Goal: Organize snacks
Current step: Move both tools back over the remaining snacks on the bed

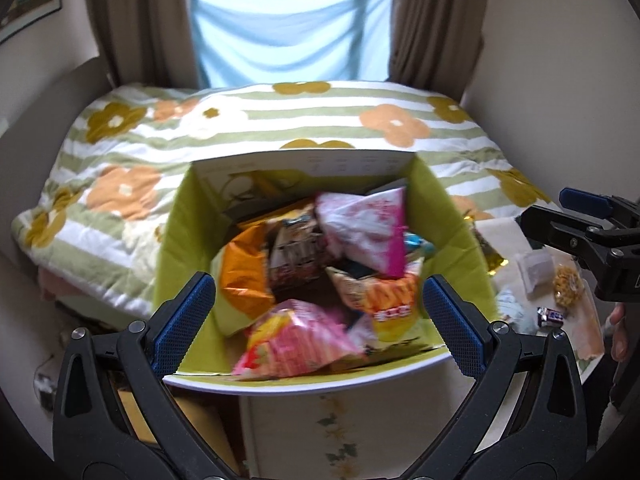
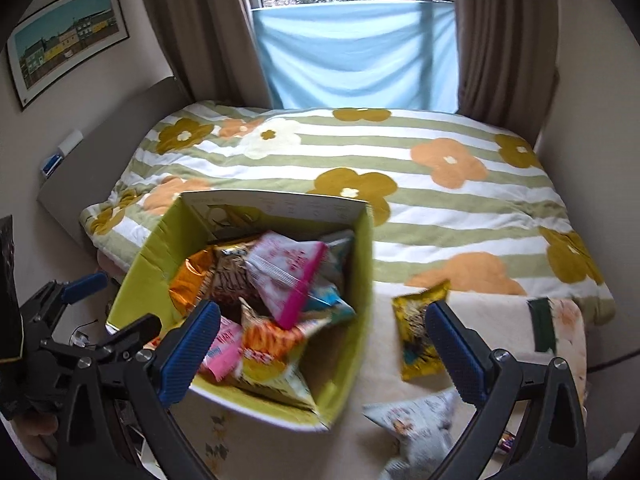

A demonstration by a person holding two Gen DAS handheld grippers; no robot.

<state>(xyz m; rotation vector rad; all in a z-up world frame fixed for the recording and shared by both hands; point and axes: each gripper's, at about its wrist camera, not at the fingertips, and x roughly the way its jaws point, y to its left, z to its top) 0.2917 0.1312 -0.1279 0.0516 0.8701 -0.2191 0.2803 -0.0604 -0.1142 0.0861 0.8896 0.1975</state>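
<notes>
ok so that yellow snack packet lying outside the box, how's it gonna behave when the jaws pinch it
The yellow snack packet looks like glossy foil, so it may slip. It lies flat and puffed on the cloth, so it is probably light and will crumple. The right gripper is open, jaws wide apart.

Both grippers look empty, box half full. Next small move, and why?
Probably bring the right gripper, open and empty, down over the yellow packet lying outside the green box, just ahead of its fingers. The left gripper hovers open over the box, farther from the loose snacks.
</notes>
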